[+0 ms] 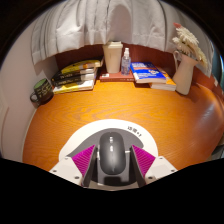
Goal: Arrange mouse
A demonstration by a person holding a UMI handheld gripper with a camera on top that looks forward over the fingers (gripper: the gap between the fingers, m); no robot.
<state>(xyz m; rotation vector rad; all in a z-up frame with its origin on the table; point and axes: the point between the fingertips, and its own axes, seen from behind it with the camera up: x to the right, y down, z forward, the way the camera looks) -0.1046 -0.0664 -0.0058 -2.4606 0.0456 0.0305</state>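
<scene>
One mouse point(112, 153) sits between the claw point(112, 163) fingers.
Both pink pads point(80, 160) press its sides; it is gripped above a white mat point(133, 131).

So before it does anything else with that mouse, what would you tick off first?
1. Mouse sits between the gripper fingers: ok.
2. Both pads pressing on the mouse: cannot tell.
3. Mouse lies on the white round mat: ok.
4. Bare table ahead of the mat: ok.
5. Books, bottle and mug stand well beyond, near the back: ok.
</scene>
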